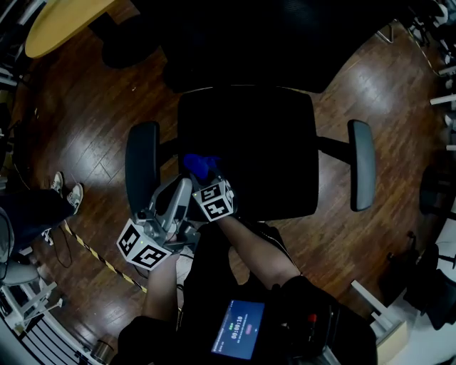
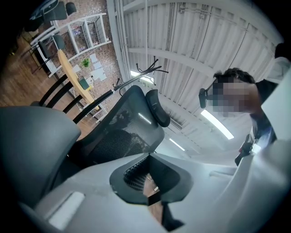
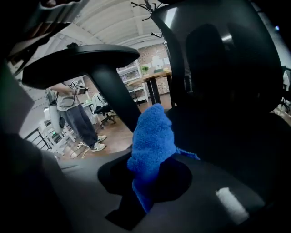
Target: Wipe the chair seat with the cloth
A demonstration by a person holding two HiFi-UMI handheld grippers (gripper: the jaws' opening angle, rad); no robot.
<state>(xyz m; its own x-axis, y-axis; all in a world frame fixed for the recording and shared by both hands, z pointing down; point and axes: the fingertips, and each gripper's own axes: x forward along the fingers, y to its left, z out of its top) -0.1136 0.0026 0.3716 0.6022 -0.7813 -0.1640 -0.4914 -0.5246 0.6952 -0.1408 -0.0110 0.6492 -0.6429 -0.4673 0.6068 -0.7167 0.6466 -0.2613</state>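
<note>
The black chair seat (image 1: 263, 150) fills the middle of the head view. A blue cloth (image 1: 200, 165) rests at the seat's near-left corner, and my right gripper (image 1: 204, 178) is shut on it. In the right gripper view the cloth (image 3: 152, 145) stands bunched up out of the jaws, in front of the dark chair back (image 3: 227, 77). My left gripper (image 1: 183, 192) hangs just off the seat's left edge, beside the left armrest (image 1: 141, 171). It points upward at the mesh chair back (image 2: 120, 125), and its jaws (image 2: 150, 182) look shut with nothing between them.
The right armrest (image 1: 362, 162) flanks the seat. A wooden table (image 1: 64, 21) stands at the far left on the wood floor (image 1: 92, 107). A cable and striped tape (image 1: 92, 249) lie near my feet. A person (image 3: 75, 113) stands in the background.
</note>
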